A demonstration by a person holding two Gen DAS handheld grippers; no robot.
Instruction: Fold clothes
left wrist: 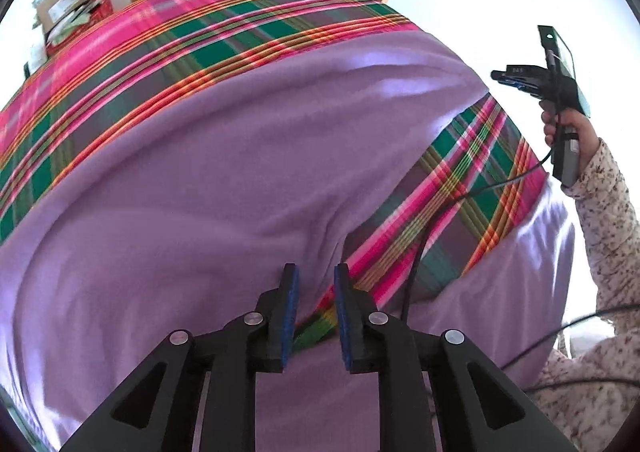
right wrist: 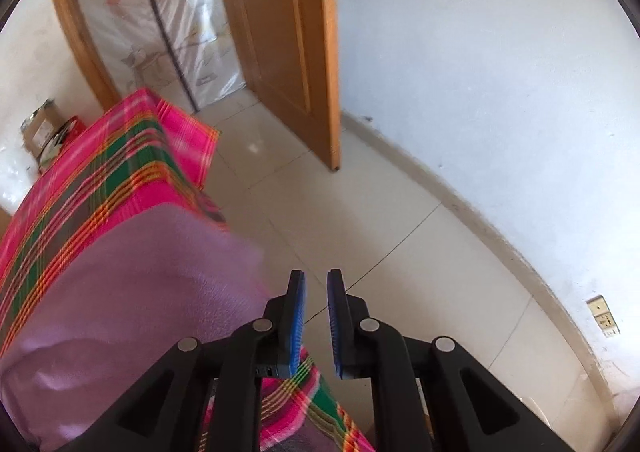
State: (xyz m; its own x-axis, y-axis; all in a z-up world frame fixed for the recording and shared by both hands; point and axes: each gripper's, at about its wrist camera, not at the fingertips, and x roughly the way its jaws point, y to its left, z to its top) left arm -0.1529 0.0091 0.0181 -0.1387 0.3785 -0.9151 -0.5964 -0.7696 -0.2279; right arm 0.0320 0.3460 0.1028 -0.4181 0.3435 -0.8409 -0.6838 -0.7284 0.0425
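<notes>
A lilac garment [left wrist: 208, 180] lies spread over a bed covered by a pink and green plaid sheet [left wrist: 168, 40]. My left gripper [left wrist: 316, 272] hovers open just above the garment's near edge, where a strip of sheet shows; nothing is between its blue pads [left wrist: 290, 316]. In the left wrist view the right gripper's body [left wrist: 560, 92] is held up at the right by a hand [left wrist: 572, 128] in a floral sleeve. In the right wrist view my right gripper [right wrist: 316, 278] is open and empty, over the floor beside the bed's corner, with the lilac garment [right wrist: 132, 292] at its left.
A wooden door [right wrist: 280, 52] stands open ahead, with a white wall [right wrist: 480, 72] and a tiled floor [right wrist: 340, 212] to the right. Boxes and a red container [left wrist: 76, 12] sit beyond the bed's far left. Black cables [left wrist: 448, 208] trail across the sheet. A wall socket [right wrist: 604, 316] sits low at right.
</notes>
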